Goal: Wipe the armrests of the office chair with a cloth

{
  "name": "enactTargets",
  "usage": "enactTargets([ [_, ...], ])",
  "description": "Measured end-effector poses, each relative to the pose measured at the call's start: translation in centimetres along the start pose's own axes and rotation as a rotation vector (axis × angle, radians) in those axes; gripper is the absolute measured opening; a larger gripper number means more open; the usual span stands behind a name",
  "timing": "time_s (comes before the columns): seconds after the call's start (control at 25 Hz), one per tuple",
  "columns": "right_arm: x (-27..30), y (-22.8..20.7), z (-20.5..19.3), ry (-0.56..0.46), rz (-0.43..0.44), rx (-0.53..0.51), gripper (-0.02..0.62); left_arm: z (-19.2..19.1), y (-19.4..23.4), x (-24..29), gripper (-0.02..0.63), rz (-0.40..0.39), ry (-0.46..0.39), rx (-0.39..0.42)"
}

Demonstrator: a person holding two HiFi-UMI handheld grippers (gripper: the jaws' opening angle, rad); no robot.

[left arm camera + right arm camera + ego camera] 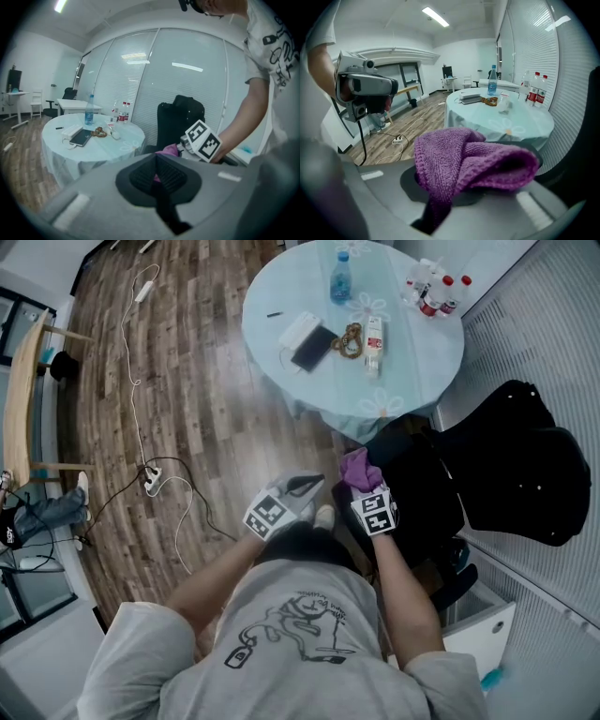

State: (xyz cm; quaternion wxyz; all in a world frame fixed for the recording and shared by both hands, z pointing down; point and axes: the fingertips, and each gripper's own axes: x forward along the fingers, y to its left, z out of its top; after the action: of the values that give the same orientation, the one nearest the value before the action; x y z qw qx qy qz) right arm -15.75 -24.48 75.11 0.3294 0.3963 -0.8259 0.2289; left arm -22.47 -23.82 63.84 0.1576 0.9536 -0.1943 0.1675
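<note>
The right tongs (pixel 360 486) are clamped on a bunched purple cloth (pixel 464 159), held at the black office chair (pixel 427 493), possibly over its armrest. The left tongs (pixel 156 169) are closed on nothing. A clear bottle (pixel 341 277) stands upright on the round counter (pixel 412 371).

My cloth (pixel 474 161) is purple with a ribbed knit. It is folded over on itself in a loose bunch, with one end pinched between the closed jaws of my right gripper (pixel 362 488) and the rest flopping over the top of them. In the head view it hangs at the near edge of the black office chair (pixel 427 486), whose dark seat and tall back spread out to the right. I cannot tell whether the cloth touches the chair.
</note>
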Motion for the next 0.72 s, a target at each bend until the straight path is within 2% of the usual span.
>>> enactTargets([
  [0.28, -4.9, 1.3, 5.2, -0.149, -0.027, 0.005, 0.037, 4.8, -0.9, -2.7, 0.0, 0.005, -0.105, 0.0],
  [0.72, -18.3, 4.8, 17.8, -0.426, -0.089, -0.052, 0.037, 16.6, -3.2, -7.6, 0.002, 0.058, -0.299, 0.031],
])
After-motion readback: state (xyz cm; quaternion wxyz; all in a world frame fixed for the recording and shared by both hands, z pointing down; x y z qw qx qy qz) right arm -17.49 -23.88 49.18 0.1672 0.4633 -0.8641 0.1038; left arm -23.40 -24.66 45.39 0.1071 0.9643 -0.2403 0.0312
